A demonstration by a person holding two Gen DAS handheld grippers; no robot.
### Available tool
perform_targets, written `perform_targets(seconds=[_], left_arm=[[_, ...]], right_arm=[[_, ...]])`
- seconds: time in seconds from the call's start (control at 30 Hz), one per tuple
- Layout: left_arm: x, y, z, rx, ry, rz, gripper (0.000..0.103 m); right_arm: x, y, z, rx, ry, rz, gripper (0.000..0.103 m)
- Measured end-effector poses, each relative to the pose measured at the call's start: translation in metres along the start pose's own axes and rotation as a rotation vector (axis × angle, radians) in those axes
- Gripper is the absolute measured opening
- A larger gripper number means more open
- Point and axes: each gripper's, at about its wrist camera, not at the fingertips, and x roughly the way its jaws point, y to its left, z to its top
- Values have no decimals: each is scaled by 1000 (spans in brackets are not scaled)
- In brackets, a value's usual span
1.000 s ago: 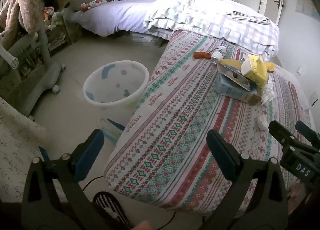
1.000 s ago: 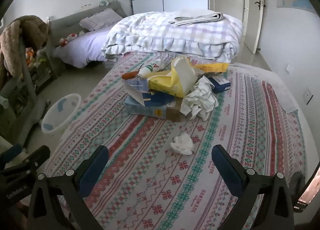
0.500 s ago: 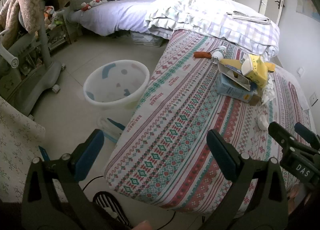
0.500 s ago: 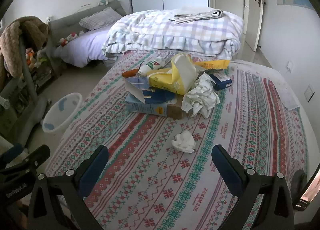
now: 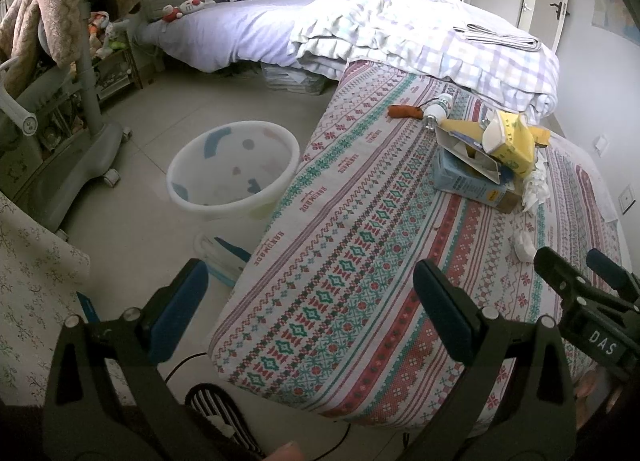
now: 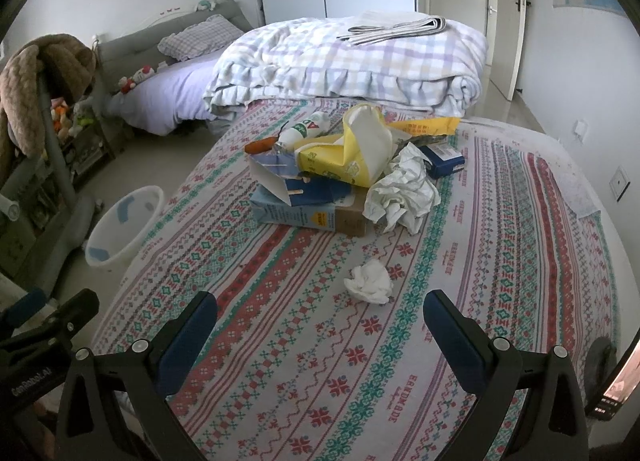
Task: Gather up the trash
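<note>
I have both claws spread wide and holding nothing. My left claw [image 5: 308, 301] hangs over the near corner of the bed [image 5: 360, 269], one finger above the floor and the other above the patterned cover. My right claw [image 6: 320, 325] hovers low over the middle of the same cover, and its tips show at the right edge of the left wrist view.

The trash sits in a heap further up the bed, in front of the folded checked quilt [image 6: 360, 61]. A flattened blue carton [image 6: 304, 213] lies at the bottom, with a torn yellow carton [image 6: 352, 153] tipped on top of it. Crumpled white paper [image 6: 404, 193] spills down the heap's right side, touching both cartons. Behind it I see a small dark blue box [image 6: 444, 159], a yellow wrapper [image 6: 428, 125], a white bottle with green lettering [image 6: 306, 127] lying on its side, and an orange object [image 6: 260, 146] just beside the bottle.

One loose ball of white tissue [image 6: 370, 279] lies apart from the heap, near my right claw, slightly ahead of the gap between its fingers.

The white bin [image 5: 236, 165] stands upright on the floor, close against the bed's left side, ahead of my left claw. Its inside looks empty from here.
</note>
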Motion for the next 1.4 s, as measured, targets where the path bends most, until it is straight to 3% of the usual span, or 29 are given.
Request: perform_targets(seconds=[1.4], left_arm=[[0,0,-1,-3,-1,-1,102]], right_arm=[[1,-1,-1,10,9,3,103]])
